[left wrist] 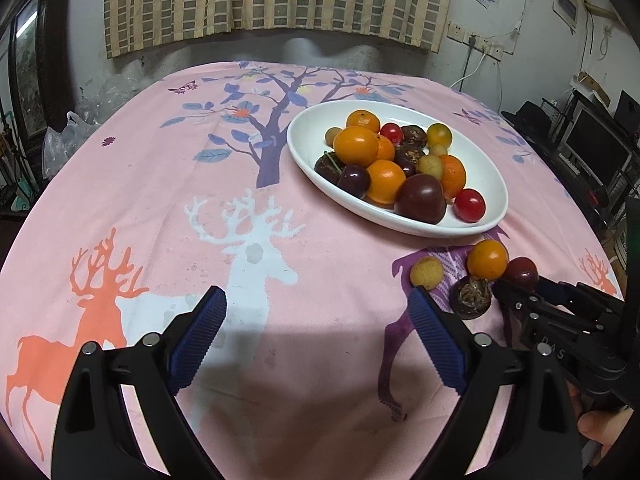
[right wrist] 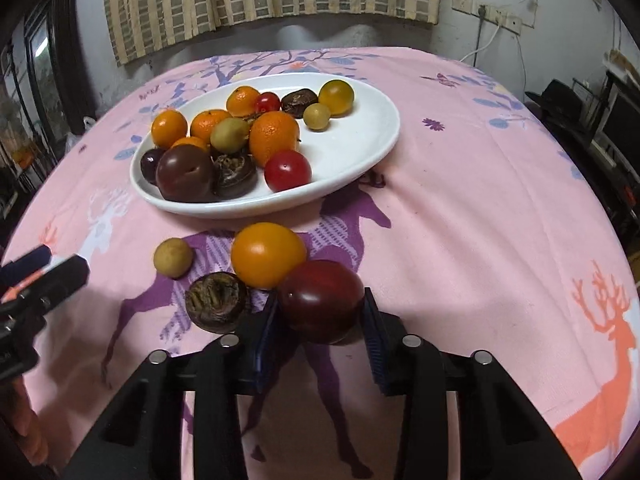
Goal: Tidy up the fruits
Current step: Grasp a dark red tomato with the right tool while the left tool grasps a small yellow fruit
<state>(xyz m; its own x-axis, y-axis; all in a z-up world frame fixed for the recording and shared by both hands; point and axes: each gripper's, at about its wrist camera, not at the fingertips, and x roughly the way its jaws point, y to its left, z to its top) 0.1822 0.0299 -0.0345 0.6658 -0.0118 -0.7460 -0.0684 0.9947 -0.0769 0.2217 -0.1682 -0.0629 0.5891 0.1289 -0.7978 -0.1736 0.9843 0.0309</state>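
A white oval plate (left wrist: 312, 136) (right wrist: 360, 148) holds several oranges, red tomatoes, dark plums and small yellow fruits. Four fruits lie on the cloth in front of it: an orange tomato (right wrist: 267, 255) (left wrist: 487, 260), a small yellow fruit (right wrist: 173, 258) (left wrist: 427, 273), a dark brown water chestnut (right wrist: 217, 303) (left wrist: 472, 298) and a dark red plum (right wrist: 320, 301) (left wrist: 521, 273). My right gripper (right wrist: 320, 322) (left wrist: 520, 294) has its blue pads on both sides of the dark red plum, closed on it. My left gripper (left wrist: 318, 312) is open and empty above the cloth, left of the loose fruits.
The table carries a pink cloth (left wrist: 160, 200) with deer and tree prints. Plastic bags (left wrist: 72, 128) lie off the far left edge. A wall with a curtain stands behind; shelves and monitors (left wrist: 592, 148) stand at the right.
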